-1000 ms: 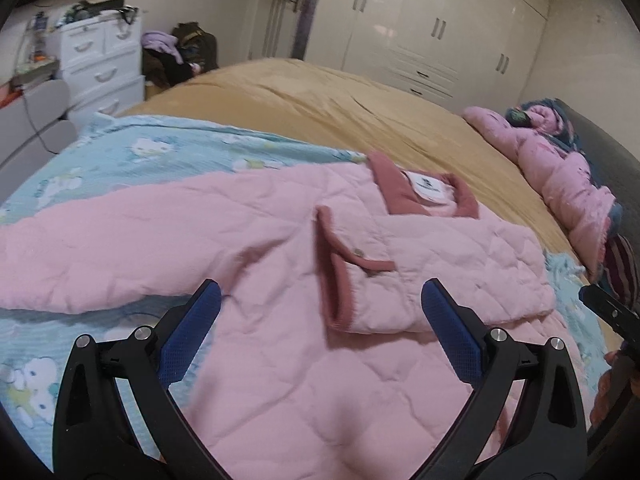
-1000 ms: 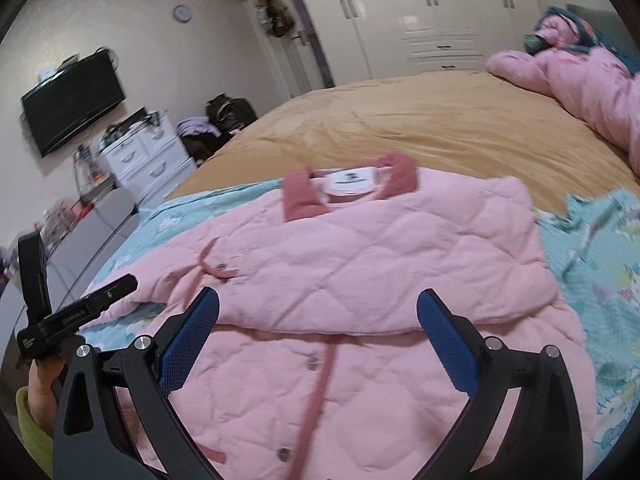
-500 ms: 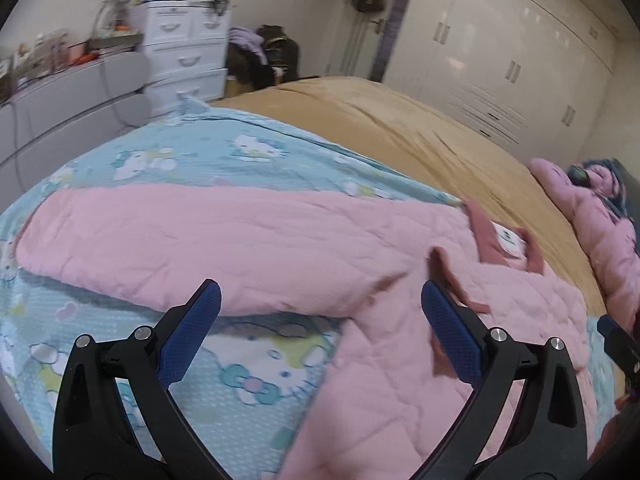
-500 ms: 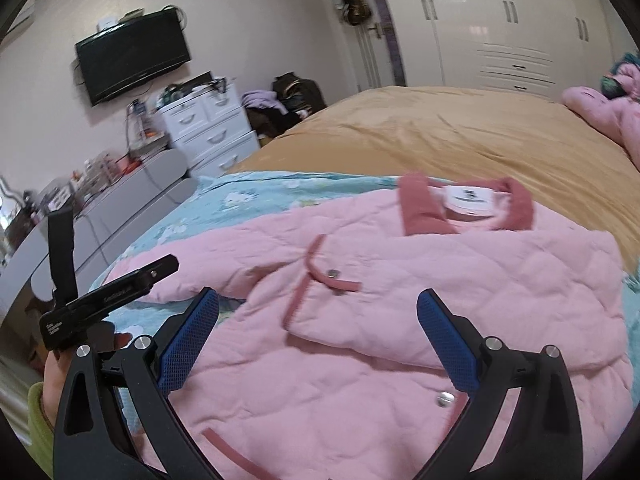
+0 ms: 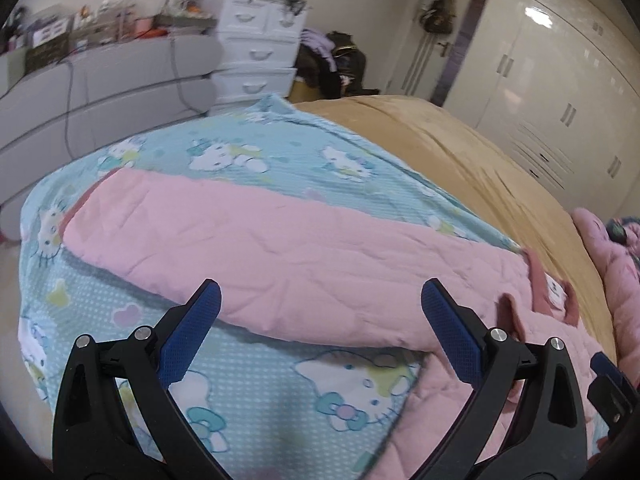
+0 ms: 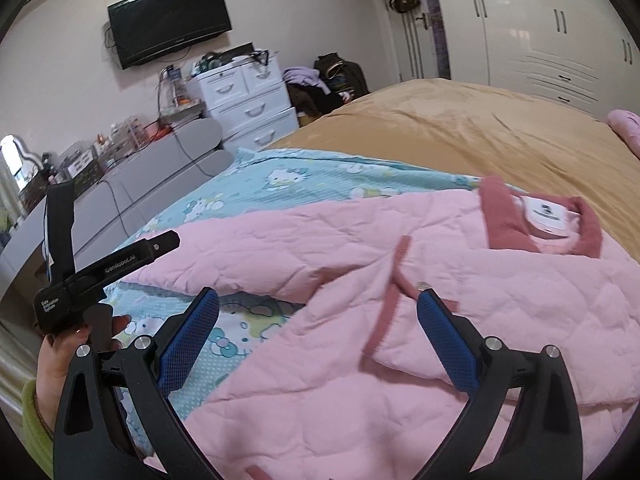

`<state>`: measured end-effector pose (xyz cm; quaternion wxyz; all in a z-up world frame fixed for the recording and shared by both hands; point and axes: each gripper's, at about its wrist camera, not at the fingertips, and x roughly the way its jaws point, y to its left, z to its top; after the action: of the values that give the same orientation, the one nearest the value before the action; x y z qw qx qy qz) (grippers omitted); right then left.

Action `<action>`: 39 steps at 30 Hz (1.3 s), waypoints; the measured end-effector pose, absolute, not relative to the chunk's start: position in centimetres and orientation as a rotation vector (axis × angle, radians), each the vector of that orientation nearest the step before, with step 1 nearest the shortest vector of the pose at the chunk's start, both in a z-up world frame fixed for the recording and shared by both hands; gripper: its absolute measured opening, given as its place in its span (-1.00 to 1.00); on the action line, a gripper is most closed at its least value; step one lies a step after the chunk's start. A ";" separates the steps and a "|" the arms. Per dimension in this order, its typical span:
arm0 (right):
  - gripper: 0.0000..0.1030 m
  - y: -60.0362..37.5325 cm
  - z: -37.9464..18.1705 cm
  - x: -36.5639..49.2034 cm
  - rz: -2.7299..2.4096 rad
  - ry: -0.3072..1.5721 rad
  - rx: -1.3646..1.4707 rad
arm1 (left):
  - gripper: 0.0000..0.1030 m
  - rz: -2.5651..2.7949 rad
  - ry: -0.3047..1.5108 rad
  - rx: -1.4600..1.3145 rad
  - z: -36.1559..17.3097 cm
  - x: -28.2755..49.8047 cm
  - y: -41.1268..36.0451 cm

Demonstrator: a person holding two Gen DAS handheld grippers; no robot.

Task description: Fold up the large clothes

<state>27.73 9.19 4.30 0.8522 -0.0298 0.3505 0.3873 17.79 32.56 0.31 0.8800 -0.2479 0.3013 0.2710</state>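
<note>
Both my left gripper (image 5: 320, 320) and right gripper (image 6: 318, 322) were wide open and empty. I should grab the sleeve (image 5: 248, 240) near its cuff (image 5: 80, 204) and fold it flat across the coat (image 6: 460, 300).

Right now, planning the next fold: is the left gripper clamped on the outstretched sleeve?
No, the left gripper is open above the pink sleeve, gripping nothing.

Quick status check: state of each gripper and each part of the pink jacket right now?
left gripper: open, empty, over the outstretched sleeve.
right gripper: open, empty.
pink jacket: lying on the bed, partly folded.
left sleeve: stretched out flat, unfolded.
other sleeve: folded across the chest.
</note>
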 end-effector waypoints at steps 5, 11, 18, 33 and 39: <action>0.92 11.8 4.0 27.6 0.856 0.747 -0.080 | 0.82 0.610 0.650 -0.594 -1.0 17.0 35.0; 0.92 13.7 3.6 27.5 0.878 0.761 -0.080 | 0.82 0.653 0.675 -0.716 -3.1 16.1 37.9; 0.92 14.5 2.5 27.7 0.892 0.789 -0.068 | 0.82 0.658 0.700 -0.869 -5.8 15.8 40.7; 0.91 10.1 2.3 28.5 0.869 0.821 0.014 | -0.57 0.651 0.487 -0.999 -7.7 15.2 44.6; 0.91 4.7 2.6 28.5 0.826 0.833 0.134 | -0.70 0.573 0.365 -0.903 -3.2 14.2 43.0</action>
<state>28.48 4.65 2.61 0.8307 0.0632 0.3926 0.3896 14.21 42.99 -3.19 0.8446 -0.4279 0.1731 0.2713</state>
